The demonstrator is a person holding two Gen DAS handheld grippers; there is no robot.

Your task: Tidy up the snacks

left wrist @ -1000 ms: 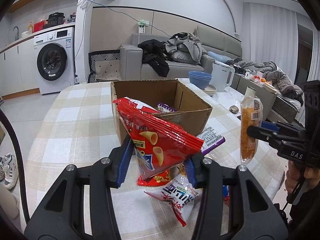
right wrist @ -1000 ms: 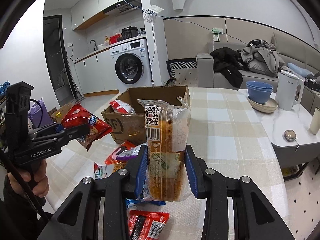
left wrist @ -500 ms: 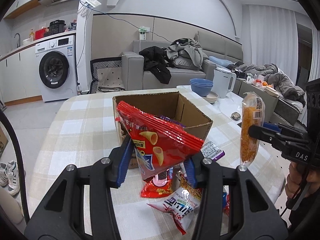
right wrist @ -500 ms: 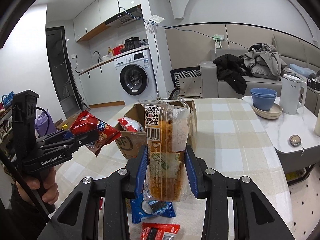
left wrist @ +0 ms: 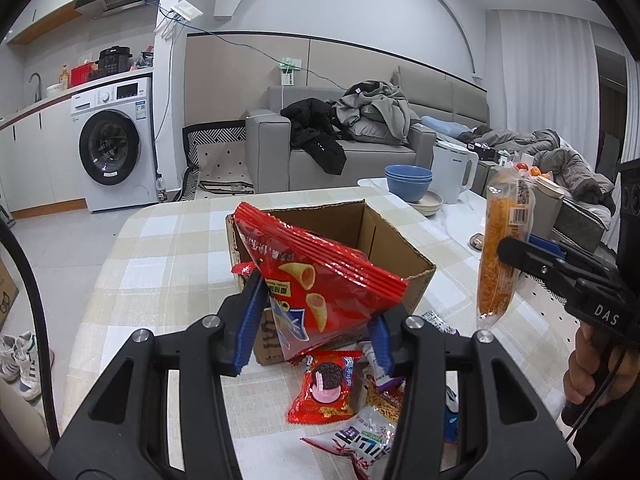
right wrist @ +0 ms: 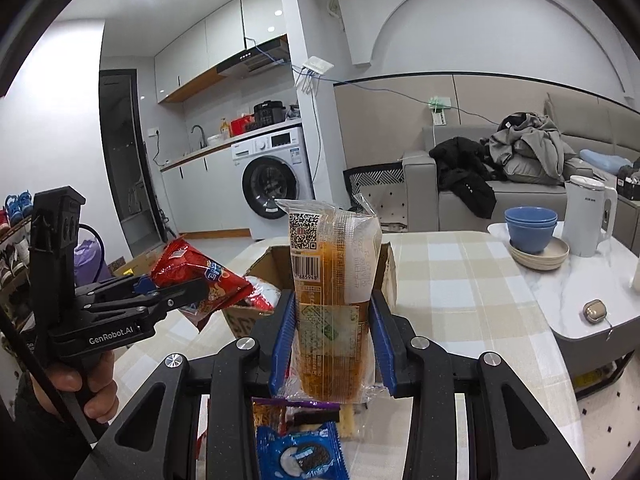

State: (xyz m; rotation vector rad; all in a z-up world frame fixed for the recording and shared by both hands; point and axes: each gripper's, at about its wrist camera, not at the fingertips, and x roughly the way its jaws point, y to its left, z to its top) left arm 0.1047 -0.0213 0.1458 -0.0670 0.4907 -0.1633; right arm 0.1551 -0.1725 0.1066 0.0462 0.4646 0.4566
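Observation:
My left gripper is shut on a red bag of cone-shaped chips, held up in front of the open cardboard box. My right gripper is shut on a tall clear pack of orange snack, upright, also in front of the box. In the left wrist view the right gripper and its orange pack hang to the right of the box. In the right wrist view the left gripper holds the red bag at the left. A red-and-white bag lies inside the box.
Loose packets lie on the checked tablecloth under the grippers: a red cookie pack, a white bag, a blue cookie pack. Blue bowls and a white kettle stand on the marble side table at right.
Both grippers have risen with their packs still gripped. More of the packets on the table show beneath them.

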